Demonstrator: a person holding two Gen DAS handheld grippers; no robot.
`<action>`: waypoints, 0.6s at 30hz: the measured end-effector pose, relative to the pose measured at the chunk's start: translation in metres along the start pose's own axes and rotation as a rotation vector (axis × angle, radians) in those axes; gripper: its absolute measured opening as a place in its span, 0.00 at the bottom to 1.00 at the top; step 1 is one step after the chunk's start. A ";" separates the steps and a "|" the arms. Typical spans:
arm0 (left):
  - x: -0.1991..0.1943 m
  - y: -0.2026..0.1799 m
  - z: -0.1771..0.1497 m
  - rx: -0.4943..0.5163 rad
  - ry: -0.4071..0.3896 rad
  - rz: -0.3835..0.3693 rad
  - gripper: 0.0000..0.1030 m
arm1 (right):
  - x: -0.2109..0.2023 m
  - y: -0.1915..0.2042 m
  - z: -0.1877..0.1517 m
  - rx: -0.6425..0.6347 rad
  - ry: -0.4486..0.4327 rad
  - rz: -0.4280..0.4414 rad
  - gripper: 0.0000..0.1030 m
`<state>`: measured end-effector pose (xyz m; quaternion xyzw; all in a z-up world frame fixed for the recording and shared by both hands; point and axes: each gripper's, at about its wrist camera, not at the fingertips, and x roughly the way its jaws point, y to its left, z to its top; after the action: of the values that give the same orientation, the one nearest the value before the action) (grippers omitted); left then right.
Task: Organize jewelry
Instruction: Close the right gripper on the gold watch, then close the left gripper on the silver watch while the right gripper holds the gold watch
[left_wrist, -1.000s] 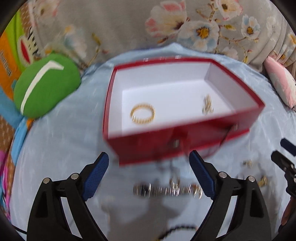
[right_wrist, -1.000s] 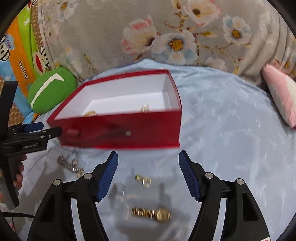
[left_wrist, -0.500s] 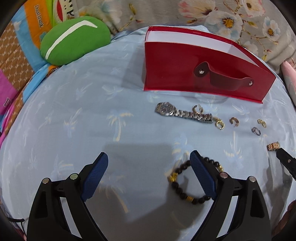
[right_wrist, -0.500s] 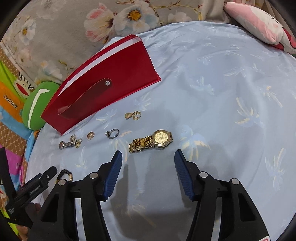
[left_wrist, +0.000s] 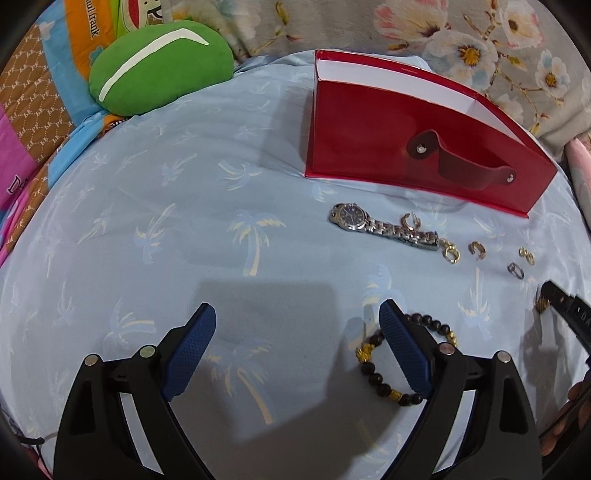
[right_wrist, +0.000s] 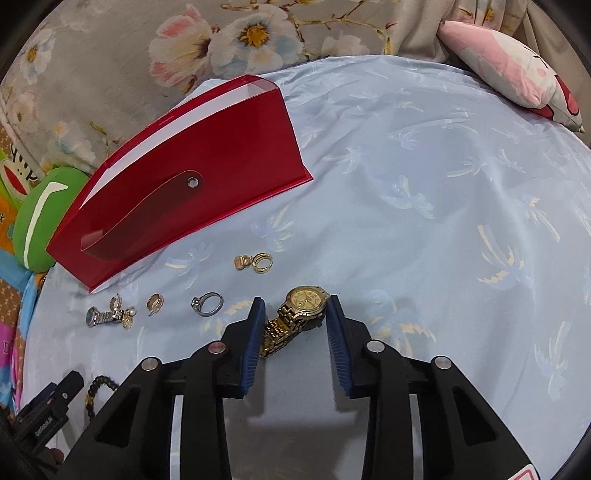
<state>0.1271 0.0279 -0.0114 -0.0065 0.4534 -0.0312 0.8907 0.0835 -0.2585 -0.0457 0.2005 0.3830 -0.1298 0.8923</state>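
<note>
A red box (left_wrist: 424, 155) with a white inside stands on a pale blue cloth (left_wrist: 184, 221); it also shows in the right wrist view (right_wrist: 192, 195). In front of it lie a silver watch (left_wrist: 373, 223), several small gold earrings and rings (left_wrist: 476, 249), and a black bead bracelet (left_wrist: 373, 365). My left gripper (left_wrist: 297, 343) is open and empty, its right finger beside the bracelet. My right gripper (right_wrist: 295, 325) is open, its fingers on either side of a gold watch (right_wrist: 295, 314) without closing on it. A silver ring (right_wrist: 207, 303) and gold rings (right_wrist: 258, 261) lie nearby.
A green cushion (left_wrist: 159, 70) lies at the back left and a pink plush pillow (right_wrist: 513, 77) at the back right. Floral fabric (right_wrist: 221, 40) rises behind the box. The cloth's right half (right_wrist: 461, 206) holds no objects.
Both grippers have dropped down toward the cloth, so the box's inside is out of sight. My right gripper has moved forward around the gold watch and its fingers have narrowed.
</note>
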 end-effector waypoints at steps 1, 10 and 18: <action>0.001 0.001 0.003 -0.008 0.001 -0.008 0.85 | -0.001 0.001 -0.001 -0.010 -0.003 -0.004 0.23; 0.020 -0.006 0.040 -0.106 0.056 -0.103 0.85 | -0.005 0.000 -0.009 -0.034 -0.021 0.018 0.22; 0.050 -0.015 0.062 -0.231 0.090 -0.047 0.84 | -0.004 -0.005 -0.008 -0.007 -0.017 0.056 0.22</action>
<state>0.2060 0.0085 -0.0147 -0.1181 0.4933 0.0001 0.8618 0.0740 -0.2589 -0.0494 0.2069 0.3702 -0.1049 0.8995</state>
